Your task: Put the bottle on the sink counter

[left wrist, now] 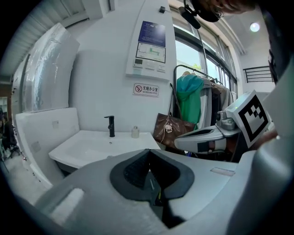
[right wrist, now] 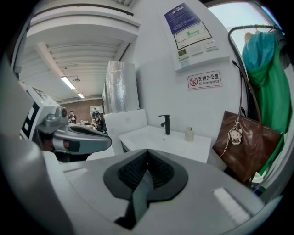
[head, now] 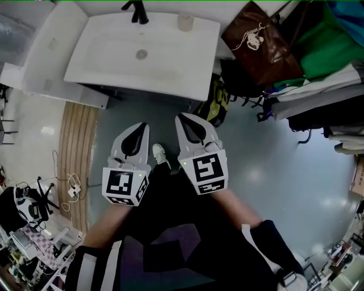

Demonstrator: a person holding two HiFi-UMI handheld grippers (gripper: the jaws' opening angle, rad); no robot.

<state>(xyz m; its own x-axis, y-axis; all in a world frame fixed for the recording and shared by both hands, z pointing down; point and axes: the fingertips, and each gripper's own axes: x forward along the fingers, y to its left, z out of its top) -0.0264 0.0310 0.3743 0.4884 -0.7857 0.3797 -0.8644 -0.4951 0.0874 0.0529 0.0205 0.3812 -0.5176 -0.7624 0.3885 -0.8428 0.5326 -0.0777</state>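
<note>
- On the surface (head: pixel 170 62) near the tap (head: pixel 136 11), bottle (head: pixel 185 23) stands upright.
- Well apart from it, left tool (head: pixel 141 126): jaws together, empty.
- Just beside, right tool (head: pixel 181 117): jaws together, empty.

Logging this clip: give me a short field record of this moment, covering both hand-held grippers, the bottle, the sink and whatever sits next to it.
left hand-held gripper: shut, nothing between the jaws, short of the sink
right hand-held gripper: shut, nothing between the jaws, beside the left one
bottle: upright on the counter at the sink's back edge, right of the faucet, untouched
faucet: black, at the back of the basin
sink: white, in front of the person
right of sink: brown bag, green garment
</note>
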